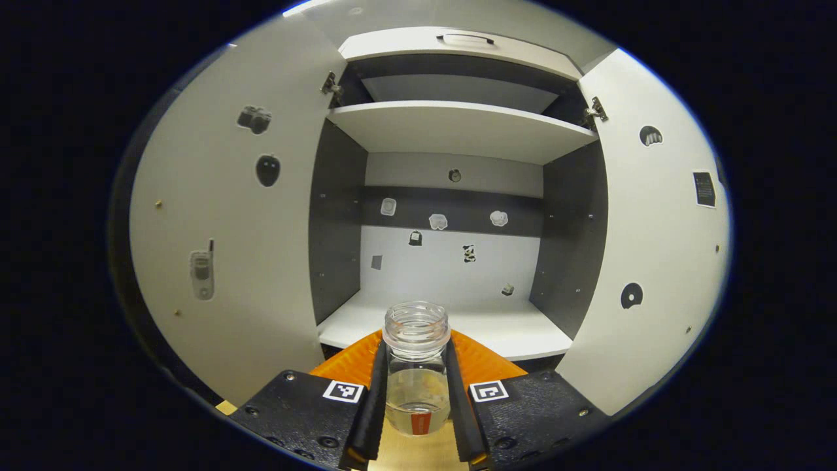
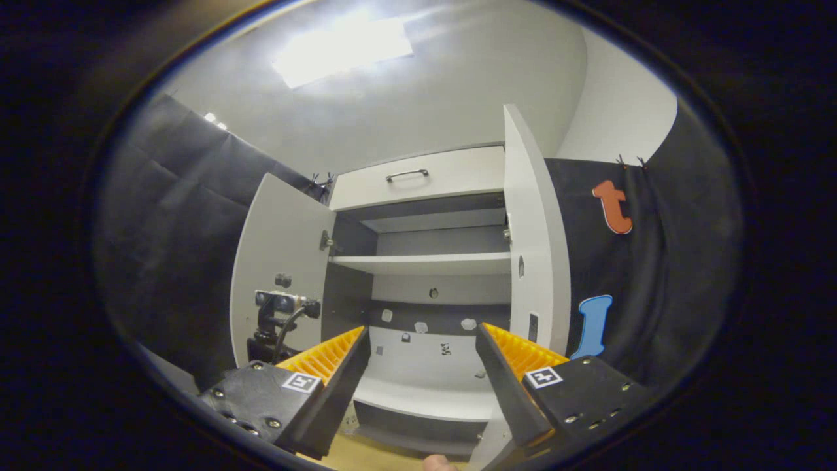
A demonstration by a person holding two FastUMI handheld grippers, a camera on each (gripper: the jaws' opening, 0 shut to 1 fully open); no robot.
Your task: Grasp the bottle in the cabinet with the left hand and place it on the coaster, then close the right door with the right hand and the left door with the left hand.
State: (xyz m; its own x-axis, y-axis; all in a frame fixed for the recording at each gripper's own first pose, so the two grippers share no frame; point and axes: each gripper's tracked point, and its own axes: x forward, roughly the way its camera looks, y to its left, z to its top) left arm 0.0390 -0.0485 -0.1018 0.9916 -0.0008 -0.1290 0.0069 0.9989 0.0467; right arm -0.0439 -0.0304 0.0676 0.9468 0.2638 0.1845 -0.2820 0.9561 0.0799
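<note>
Left gripper view: the left gripper (image 1: 417,392) pinches the bottle (image 1: 416,369), one finger pressed on each side of it. The bottle stands straight up at 6 o'clock, out in front of the cabinet (image 1: 458,131). It has no cap and a little water inside, so it should stay upright and go down slowly. I think the step now is to set it on the coaster. I cannot see the coaster here, so I cannot tell how near it is. A strip of wooden desk (image 1: 412,451) shows under the bottle. The left door (image 1: 229,248) stands wide open at 9 o'clock and the right door (image 1: 654,248) at 3 o'clock. Little stickers dot the doors and the back wall.

Right gripper view: the right gripper (image 2: 422,379) is spread wide and holds nothing. It looks up at the cabinet at 12 o'clock. The right door's edge is at 1 o'clock, close and easy to push. A small camera on a stand (image 2: 278,314) sits at 9 o'clock by the left door and could get bumped.
</note>
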